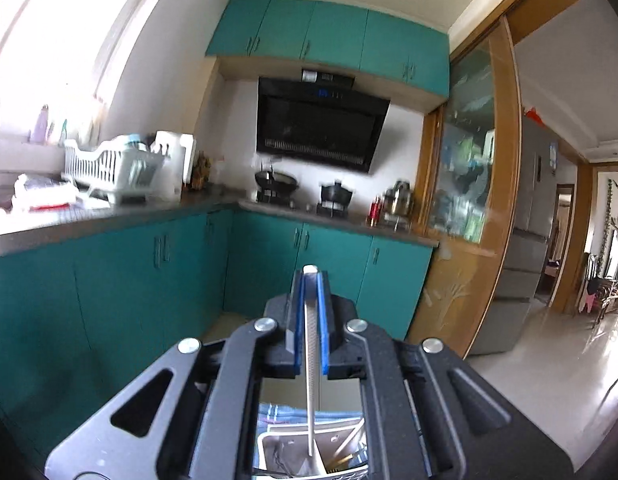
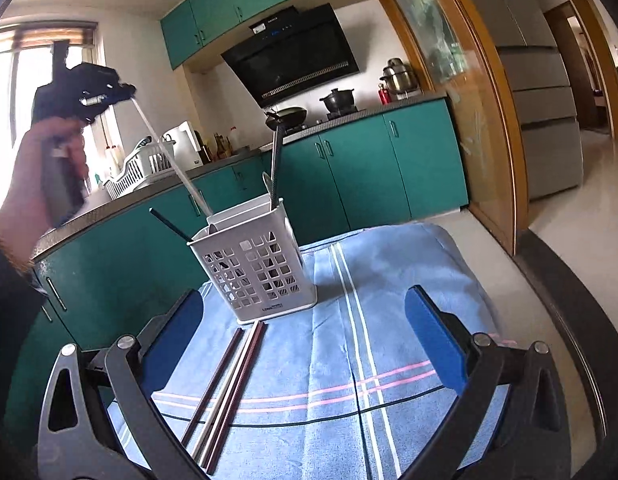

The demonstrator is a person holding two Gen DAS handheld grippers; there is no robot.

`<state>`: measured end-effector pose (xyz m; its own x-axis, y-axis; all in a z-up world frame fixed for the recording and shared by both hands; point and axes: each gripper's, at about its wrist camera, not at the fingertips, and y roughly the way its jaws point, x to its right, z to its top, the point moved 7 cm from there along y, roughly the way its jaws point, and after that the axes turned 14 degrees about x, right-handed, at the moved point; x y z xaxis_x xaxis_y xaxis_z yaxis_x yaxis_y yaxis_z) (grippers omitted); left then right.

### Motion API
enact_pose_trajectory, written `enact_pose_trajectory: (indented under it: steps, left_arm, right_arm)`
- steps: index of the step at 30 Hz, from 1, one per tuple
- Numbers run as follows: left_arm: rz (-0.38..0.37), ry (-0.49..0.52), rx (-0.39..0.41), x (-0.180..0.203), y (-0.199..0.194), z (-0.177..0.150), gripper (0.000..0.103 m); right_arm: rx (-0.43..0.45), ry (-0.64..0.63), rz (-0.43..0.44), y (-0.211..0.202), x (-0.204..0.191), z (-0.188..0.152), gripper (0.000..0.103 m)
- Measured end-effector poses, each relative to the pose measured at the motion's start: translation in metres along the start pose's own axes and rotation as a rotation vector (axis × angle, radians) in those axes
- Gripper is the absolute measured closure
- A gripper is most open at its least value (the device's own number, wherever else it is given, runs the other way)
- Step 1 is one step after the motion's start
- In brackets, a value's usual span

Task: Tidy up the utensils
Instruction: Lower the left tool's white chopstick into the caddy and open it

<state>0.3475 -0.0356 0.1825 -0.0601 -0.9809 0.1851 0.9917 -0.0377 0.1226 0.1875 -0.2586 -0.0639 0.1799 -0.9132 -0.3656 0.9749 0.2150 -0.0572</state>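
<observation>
A white perforated utensil holder (image 2: 255, 268) stands on a blue striped cloth (image 2: 389, 320). Several utensils stick out of it. My left gripper (image 1: 309, 280) is shut on a white chopstick (image 1: 310, 360) that hangs straight down, its tip inside the holder (image 1: 313, 452). In the right wrist view the left gripper (image 2: 127, 92) is high above the holder at upper left, with the chopstick (image 2: 177, 168) slanting down into it. My right gripper (image 2: 305, 332) is open and empty, low over the cloth. Dark and silver chopsticks (image 2: 229, 384) lie on the cloth between its fingers.
Teal cabinets (image 2: 349, 168) and a grey counter (image 2: 149, 192) run behind the table. A white dish rack (image 2: 141, 168), a wok (image 2: 287, 114), pots and a range hood (image 2: 293, 56) are along the counter. A glass sliding door (image 2: 461, 80) stands at right.
</observation>
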Motion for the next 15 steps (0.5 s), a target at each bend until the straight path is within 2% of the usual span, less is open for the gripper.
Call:
enact_pose_trajectory:
  steps: [5,9,10,11,13,15]
  left_arm:
    - [0.048,-0.033,-0.051,-0.013,0.021,-0.049,0.097]
    - [0.038,-0.034,-0.082,-0.018,0.028,-0.08,0.097]
    - [0.033,-0.023,-0.101,-0.018,0.029,-0.088,0.09]
    - [0.029,-0.01,-0.13,-0.018,0.03,-0.095,0.06]
    - [0.008,-0.016,-0.129,-0.021,0.017,-0.094,0.027]
    - [-0.008,0.002,-0.078,-0.025,-0.005,-0.08,0.017]
  right_arm:
    - [-0.01,0.0,0.007,0.004,0.0,-0.001,0.004]
    - [-0.023,-0.003,0.017,0.007,-0.002,-0.003,0.004]
    - [-0.028,-0.01,0.021,0.008,-0.004,-0.004,0.004]
    - [-0.035,-0.019,0.023,0.01,-0.006,-0.006,0.004]
    - [-0.049,-0.029,0.033,0.011,-0.008,-0.008,0.004]
    - [-0.057,-0.04,0.044,0.011,-0.013,-0.01,0.004]
